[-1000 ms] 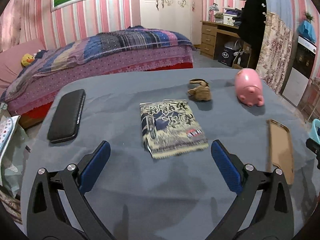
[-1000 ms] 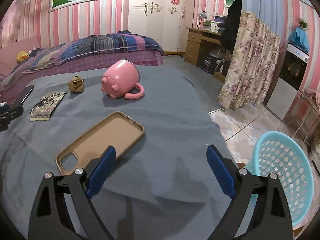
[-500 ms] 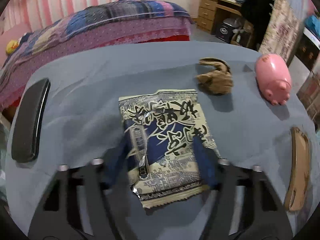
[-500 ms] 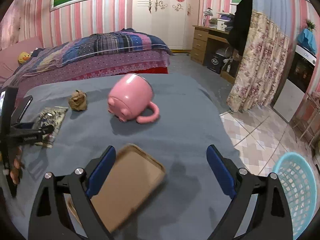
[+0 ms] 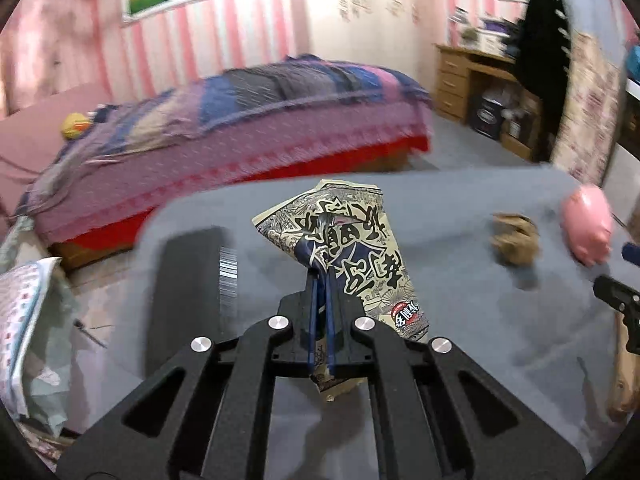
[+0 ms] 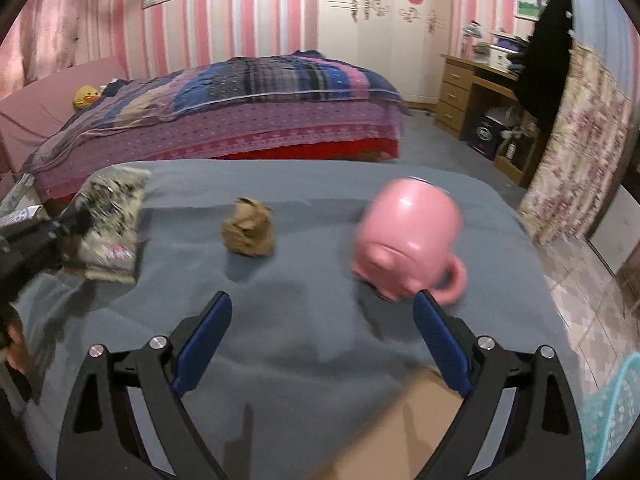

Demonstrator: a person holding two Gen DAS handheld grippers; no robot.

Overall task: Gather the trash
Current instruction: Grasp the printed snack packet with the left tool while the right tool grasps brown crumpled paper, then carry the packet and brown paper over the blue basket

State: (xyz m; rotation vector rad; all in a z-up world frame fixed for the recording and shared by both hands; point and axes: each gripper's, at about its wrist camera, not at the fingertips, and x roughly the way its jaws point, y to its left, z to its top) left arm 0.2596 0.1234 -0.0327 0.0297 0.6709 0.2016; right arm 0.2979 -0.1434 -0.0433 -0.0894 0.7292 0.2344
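Over grey table (image 5: 460,320), left tongs (image 5: 320,276) pinch a crumpled cream-and-navy printed wrapper (image 5: 352,248); right tongs (image 6: 322,328) gape empty.

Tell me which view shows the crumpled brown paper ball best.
The right wrist view: the paper ball sits near the centre of the picture, fairly sharp, on the grey cloth. The left wrist view shows the same ball only blurred, near the right edge.

On the table (image 6: 320,340), the snack wrapper (image 5: 352,248) is raised at the left, the crumpled paper ball (image 6: 249,229) lies at centre, the overturned mug (image 6: 408,240) to its right, the bed (image 6: 224,120) behind, the basket (image 6: 616,408) right on the floor.
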